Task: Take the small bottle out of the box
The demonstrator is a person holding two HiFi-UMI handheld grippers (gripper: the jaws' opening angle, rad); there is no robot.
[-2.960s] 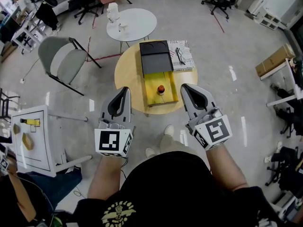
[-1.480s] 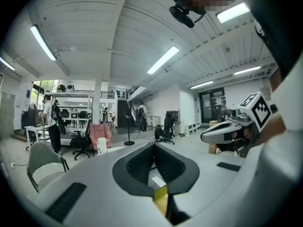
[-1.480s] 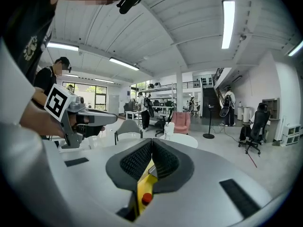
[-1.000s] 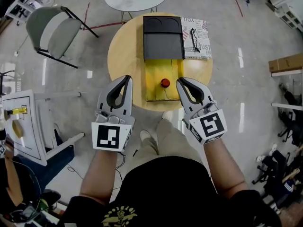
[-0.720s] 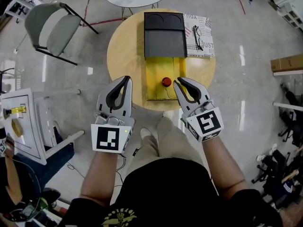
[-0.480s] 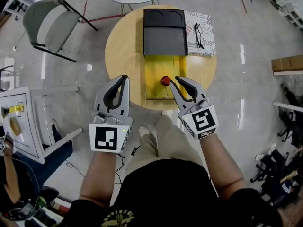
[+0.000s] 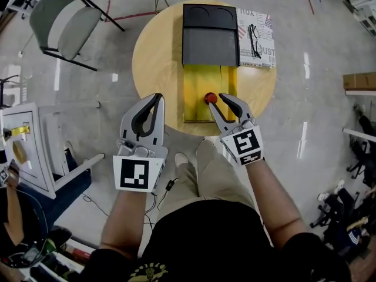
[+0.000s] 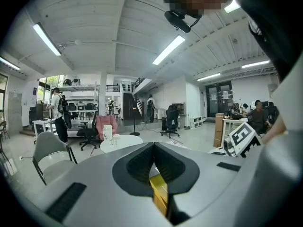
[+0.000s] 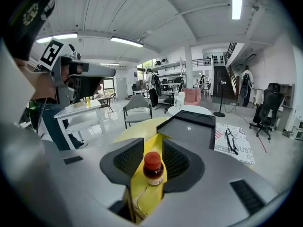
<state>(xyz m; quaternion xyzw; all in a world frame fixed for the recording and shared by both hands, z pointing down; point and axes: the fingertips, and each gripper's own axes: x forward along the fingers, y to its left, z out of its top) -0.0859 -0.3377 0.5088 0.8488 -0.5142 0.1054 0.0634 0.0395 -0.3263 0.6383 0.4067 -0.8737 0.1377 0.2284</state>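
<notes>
— Tongs first: how do the two pairs stand?
— Right tongs [image 7: 217, 100] are parted and have just been opening. The small bottle [image 9: 153, 170] shows between their two pads, but they have no clamp on it. Left tongs [image 7: 157, 97] have their tips together with nothing between them, and hang off to the left of the box.
— And where exactly is the bottle?
— It stands upright inside the yellow box [image 7: 198, 98], toward the right wall, red cap on top, dark body, pale label. From the head view the right tongs' tips sit right at the cap. Whether a pad brushes it I can't tell.
— What else is on the tabletop [image 7: 153, 63]?
— A black lid [image 7: 210, 34] lies flat at the far end of the yellow box, meeting it. Just to its right is a printed paper [image 7: 265, 47] with a pair of glasses [image 7: 254, 40] lying on it
</notes>
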